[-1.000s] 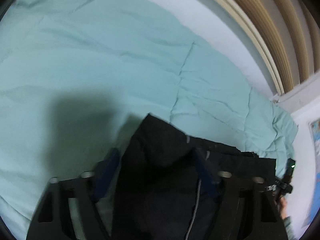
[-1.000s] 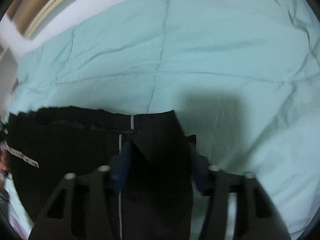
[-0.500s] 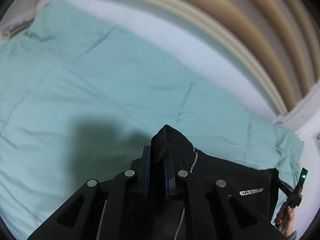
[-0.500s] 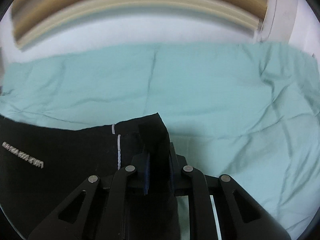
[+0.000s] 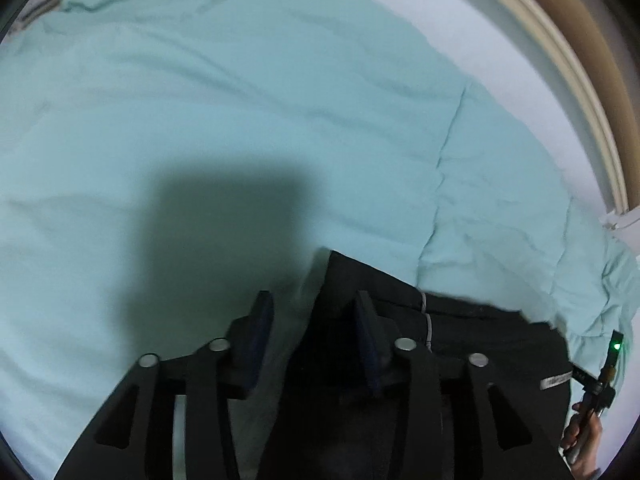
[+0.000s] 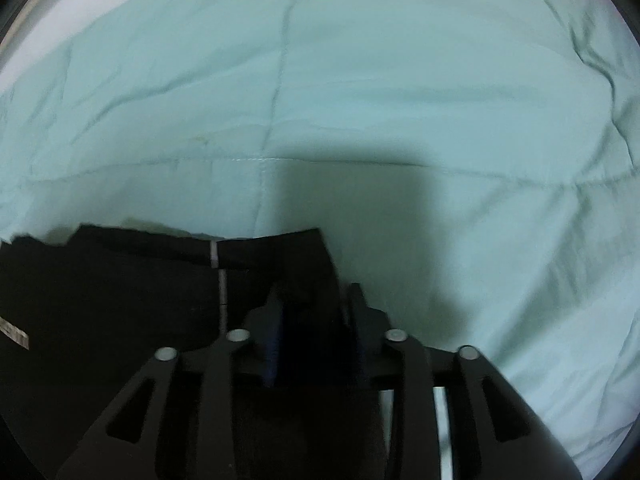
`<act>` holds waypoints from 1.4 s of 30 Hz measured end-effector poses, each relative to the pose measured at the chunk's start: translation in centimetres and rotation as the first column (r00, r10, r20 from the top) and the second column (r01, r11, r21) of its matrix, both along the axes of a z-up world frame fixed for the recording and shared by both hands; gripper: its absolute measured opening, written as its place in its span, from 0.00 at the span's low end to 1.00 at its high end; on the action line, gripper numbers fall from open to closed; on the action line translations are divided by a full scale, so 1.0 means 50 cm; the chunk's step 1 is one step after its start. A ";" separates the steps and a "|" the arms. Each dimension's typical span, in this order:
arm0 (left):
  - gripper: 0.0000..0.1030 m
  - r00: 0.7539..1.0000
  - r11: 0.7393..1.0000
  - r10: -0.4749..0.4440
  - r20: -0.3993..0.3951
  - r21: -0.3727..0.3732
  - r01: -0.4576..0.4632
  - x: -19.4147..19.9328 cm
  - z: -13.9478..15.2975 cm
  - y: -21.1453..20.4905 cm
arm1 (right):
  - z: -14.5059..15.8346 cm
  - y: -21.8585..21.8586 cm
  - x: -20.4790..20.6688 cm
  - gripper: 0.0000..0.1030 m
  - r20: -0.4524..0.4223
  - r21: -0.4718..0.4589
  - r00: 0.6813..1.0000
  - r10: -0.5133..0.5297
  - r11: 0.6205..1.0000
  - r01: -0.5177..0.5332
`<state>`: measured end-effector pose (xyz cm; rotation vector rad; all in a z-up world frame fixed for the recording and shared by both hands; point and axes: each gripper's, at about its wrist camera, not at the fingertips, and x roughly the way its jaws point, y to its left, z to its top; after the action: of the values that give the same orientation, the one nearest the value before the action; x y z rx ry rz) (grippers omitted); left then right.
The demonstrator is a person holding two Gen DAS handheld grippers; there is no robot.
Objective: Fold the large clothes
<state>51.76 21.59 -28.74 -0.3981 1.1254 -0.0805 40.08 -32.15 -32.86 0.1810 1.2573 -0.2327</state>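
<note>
A large black garment [image 5: 460, 344] with a thin white seam stripe lies on a pale teal quilt [image 5: 240, 120]. In the left wrist view my left gripper [image 5: 316, 320] stands open, its blue pads apart over the garment's near left corner. In the right wrist view the same black garment [image 6: 120, 280] spreads to the left, and my right gripper [image 6: 316, 316] is open with the garment's right corner lying loose between its fingers. The other gripper shows at the left wrist view's far right edge [image 5: 600, 384].
The teal quilt [image 6: 360, 100] covers the bed all around the garment. A white wall and beige slatted headboard [image 5: 580, 60] run along the far side. The grippers cast dark shadows on the quilt ahead.
Half a second ago both grippers were shut on the garment's corners and raised. Now both have lowered toward the quilt and opened, and the corners lie loose.
</note>
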 end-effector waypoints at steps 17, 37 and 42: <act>0.51 0.923 0.936 -0.351 0.158 0.042 0.349 -0.393 0.136 -0.302 | 0.164 0.293 -0.326 0.60 0.215 -0.031 0.967 0.140 0.990 -0.136; 0.55 0.939 0.946 -0.324 0.118 0.027 0.323 -0.307 0.110 -0.346 | 0.126 0.277 -0.211 0.61 0.232 0.009 0.963 0.140 0.989 -0.146; 0.56 0.945 0.940 -0.325 -0.019 0.102 0.326 -0.214 0.023 -0.370 | 0.026 0.272 -0.101 0.63 0.153 0.035 0.983 0.103 0.993 -0.110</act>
<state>41.04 3.11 -27.61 -0.1155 1.1839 -0.3116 35.02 -18.54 -31.55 0.1652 1.1179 -0.0973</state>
